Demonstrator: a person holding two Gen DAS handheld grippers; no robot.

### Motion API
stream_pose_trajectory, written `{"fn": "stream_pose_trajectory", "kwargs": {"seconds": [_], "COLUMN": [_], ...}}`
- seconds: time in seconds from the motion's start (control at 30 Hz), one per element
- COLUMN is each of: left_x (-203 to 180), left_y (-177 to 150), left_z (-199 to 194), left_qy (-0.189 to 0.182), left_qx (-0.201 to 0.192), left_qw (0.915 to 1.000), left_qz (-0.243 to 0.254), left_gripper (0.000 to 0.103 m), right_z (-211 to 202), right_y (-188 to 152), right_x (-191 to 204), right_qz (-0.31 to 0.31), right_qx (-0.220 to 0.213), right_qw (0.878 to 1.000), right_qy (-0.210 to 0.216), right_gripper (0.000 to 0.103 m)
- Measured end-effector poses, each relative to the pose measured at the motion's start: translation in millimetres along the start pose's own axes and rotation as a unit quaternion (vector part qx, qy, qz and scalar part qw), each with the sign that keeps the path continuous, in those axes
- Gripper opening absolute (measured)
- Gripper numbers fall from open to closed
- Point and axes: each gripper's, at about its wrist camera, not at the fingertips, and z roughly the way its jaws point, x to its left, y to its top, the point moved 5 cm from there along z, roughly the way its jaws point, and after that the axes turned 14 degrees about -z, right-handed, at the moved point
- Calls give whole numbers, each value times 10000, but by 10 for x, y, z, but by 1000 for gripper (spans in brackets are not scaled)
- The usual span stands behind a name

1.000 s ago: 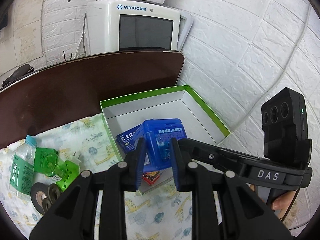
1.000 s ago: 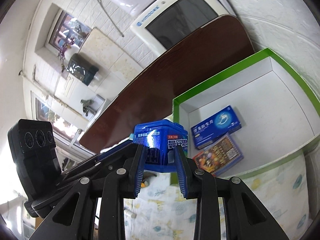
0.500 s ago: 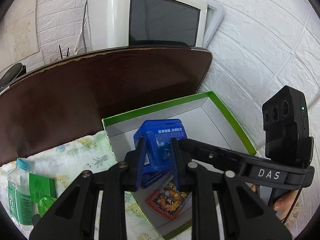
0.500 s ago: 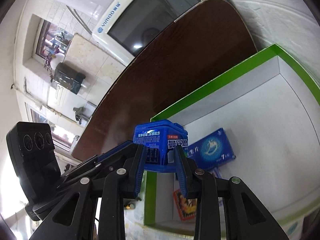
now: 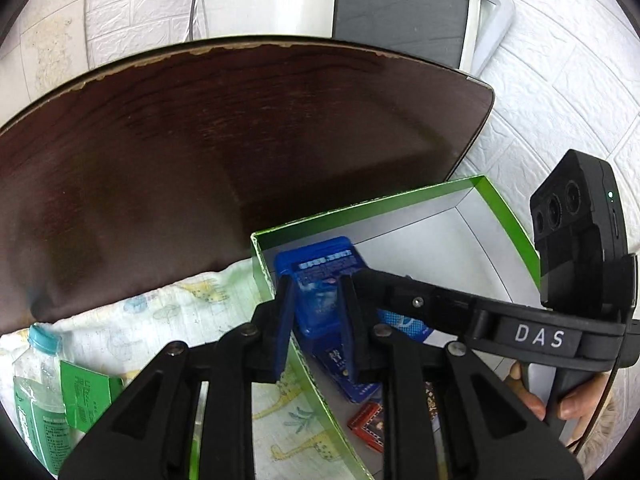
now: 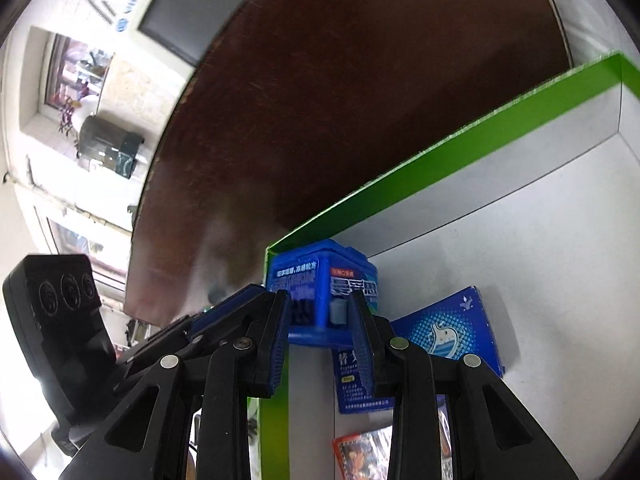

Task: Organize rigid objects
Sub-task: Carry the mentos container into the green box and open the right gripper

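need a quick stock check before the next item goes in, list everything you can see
green-rimmed box: 1, white inside, on cloth by wall
blue container: 1, held at box's near-left corner
blue carton: 1, flat in box
red pack: 1, box front
bottle: 1, clear, green label, on cloth
patterned cloth: 1, pale
brown board: 1, behind box
white appliance: 1, behind board
left gripper: black, gripping container
right gripper: black, gripping container
hand: 1, on right gripper's handle

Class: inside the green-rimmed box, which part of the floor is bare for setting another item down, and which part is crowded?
Bare: the white floor toward the far and right walls of the green-rimmed box. Crowded: the near-left corner, with the blue container, the blue carton, the red pack and both grippers.
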Motion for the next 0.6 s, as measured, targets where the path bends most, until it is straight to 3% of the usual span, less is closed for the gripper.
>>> {"fn": "stream_pose_trajectory", "kwargs": {"seconds": [0.23, 0.53, 0.6], "left_x": [-13, 140, 190], "left_y": [-68, -149, -165], "left_z": [-98, -652, -797], "left_qy": [-35, 126, 202], "left_qx": [31, -395, -562], "left_qw": [10000, 9991, 9982], "left_qz": [39, -1, -42], "left_gripper": [30, 40, 47], "right_z": [-16, -422, -501], "right_y": [-19, -158, -169], "right_x": [17, 253, 399], "right_qz": [-42, -199, -366], "right_qx": [-54, -404, -455], "right_qw": [9997, 9984, 9976], "right_qy": [-231, -343, -368], "right_gripper": [33, 33, 33]}}
